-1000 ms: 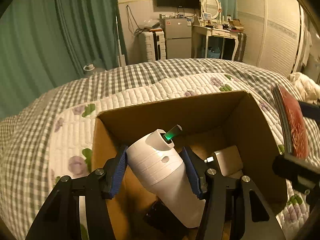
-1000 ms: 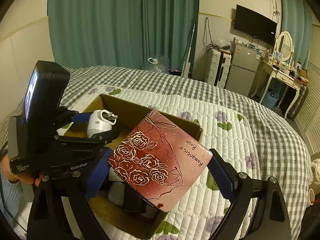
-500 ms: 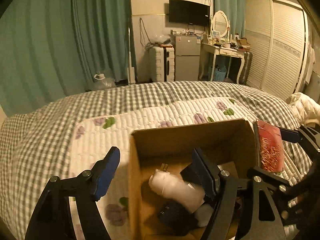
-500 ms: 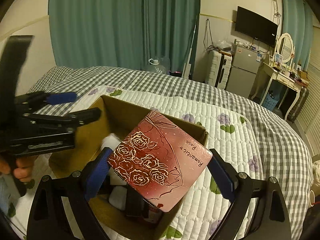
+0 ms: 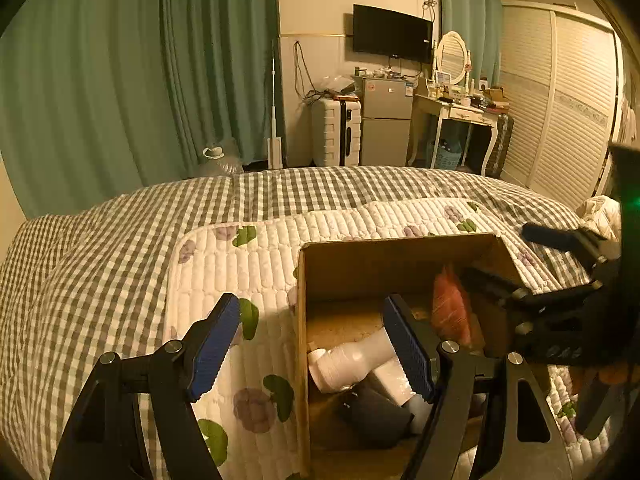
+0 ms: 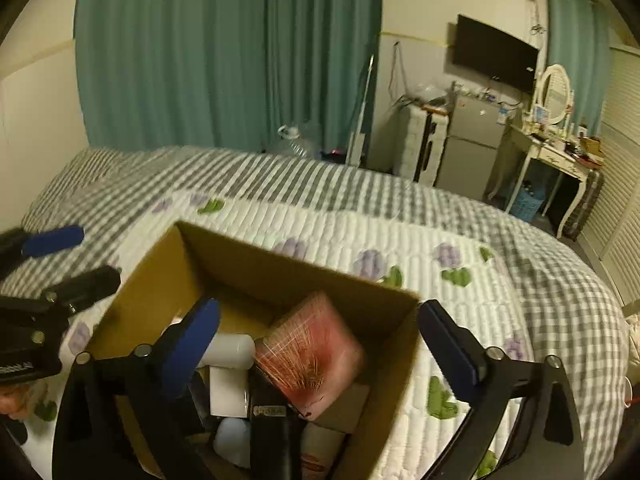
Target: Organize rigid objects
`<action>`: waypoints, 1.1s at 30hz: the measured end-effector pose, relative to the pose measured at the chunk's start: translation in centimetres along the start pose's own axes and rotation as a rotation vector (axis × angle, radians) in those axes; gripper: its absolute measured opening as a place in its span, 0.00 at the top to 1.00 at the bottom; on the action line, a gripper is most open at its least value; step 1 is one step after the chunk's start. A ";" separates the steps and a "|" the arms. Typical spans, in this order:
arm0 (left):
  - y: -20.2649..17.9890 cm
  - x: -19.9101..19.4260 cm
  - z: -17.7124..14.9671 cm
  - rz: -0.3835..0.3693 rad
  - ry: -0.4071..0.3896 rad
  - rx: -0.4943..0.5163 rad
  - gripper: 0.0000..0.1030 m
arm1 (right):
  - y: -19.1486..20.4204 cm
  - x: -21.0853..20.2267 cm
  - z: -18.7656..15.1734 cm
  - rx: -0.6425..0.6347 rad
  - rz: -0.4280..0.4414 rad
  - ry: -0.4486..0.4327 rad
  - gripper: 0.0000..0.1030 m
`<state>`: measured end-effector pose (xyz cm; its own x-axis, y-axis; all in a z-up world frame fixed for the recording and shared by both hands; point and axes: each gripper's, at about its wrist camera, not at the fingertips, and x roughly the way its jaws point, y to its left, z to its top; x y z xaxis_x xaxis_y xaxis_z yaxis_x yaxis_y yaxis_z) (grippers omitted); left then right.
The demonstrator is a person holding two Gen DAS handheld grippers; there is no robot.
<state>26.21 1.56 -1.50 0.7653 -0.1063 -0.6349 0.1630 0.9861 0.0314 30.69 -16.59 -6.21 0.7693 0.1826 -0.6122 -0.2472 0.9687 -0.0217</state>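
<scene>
A cardboard box (image 5: 400,240) (image 6: 280,256) sits on the quilted bed. Inside it a white bottle (image 5: 352,360) (image 6: 230,350) lies on its side. My left gripper (image 5: 310,316) (image 6: 76,258) hangs open over the box's left wall, nothing between its blue pads. My right gripper (image 6: 320,316) (image 5: 508,256) is above the box's right half and its jaws are opening. Between and below them a red rose-patterned box (image 6: 316,352) (image 5: 450,308) sits tilted and blurred inside the carton, with neither pad touching it.
A black object (image 6: 272,432) (image 5: 372,408) and other white items lie low in the carton. The white flowered quilt (image 5: 240,264) and checked blanket surround it. Beyond the bed stand curtains, a suitcase, a small fridge (image 5: 386,120) and a dressing table.
My left gripper opened, left the white bottle in the carton and drew back up and to the left. My right gripper released the red box, which dropped into the carton.
</scene>
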 end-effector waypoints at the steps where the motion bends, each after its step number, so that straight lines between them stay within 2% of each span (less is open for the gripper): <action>1: -0.1 -0.6 0.1 0.003 -0.007 0.000 0.26 | -0.3 -0.9 0.2 0.008 -0.008 -0.011 0.02; 5: -0.7 -3.7 0.7 0.000 -0.040 -0.008 0.24 | -1.0 -5.0 1.1 0.038 -0.034 -0.047 0.02; 8: -1.5 -7.1 1.6 -0.003 -0.089 -0.006 0.19 | -1.2 -9.2 2.0 0.055 -0.064 -0.094 0.01; 11: -2.5 -11.1 2.7 -0.006 -0.147 0.003 0.12 | -1.3 -13.7 3.0 0.066 -0.091 -0.150 0.01; 14: -3.1 -14.5 3.2 0.011 -0.215 0.009 0.00 | -1.4 -18.0 3.5 0.078 -0.104 -0.213 0.00; 17: -3.3 -17.7 2.7 0.026 -0.298 -0.014 0.00 | -1.1 -21.4 3.3 0.076 -0.123 -0.251 0.00; 21: -3.1 -19.7 1.2 0.030 -0.343 -0.051 0.00 | -0.7 -25.1 1.2 0.083 -0.136 -0.325 0.00; 27: -3.4 -18.6 -2.2 0.093 -0.386 -0.033 0.00 | -0.1 -24.8 -2.8 0.102 -0.123 -0.365 0.00; 31: -3.0 -15.5 -5.2 0.128 -0.413 -0.052 0.00 | 0.3 -21.7 -6.3 0.097 -0.128 -0.434 0.00; 33: -3.0 -13.8 -6.7 0.141 -0.402 -0.037 0.00 | 0.4 -19.3 -7.8 0.095 -0.127 -0.420 0.00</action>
<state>11.00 0.91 2.04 0.9616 -0.0037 -0.2745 0.0221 0.9977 0.0642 11.15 -21.08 -0.52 0.9673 0.0941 -0.2353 -0.0947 0.9955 0.0087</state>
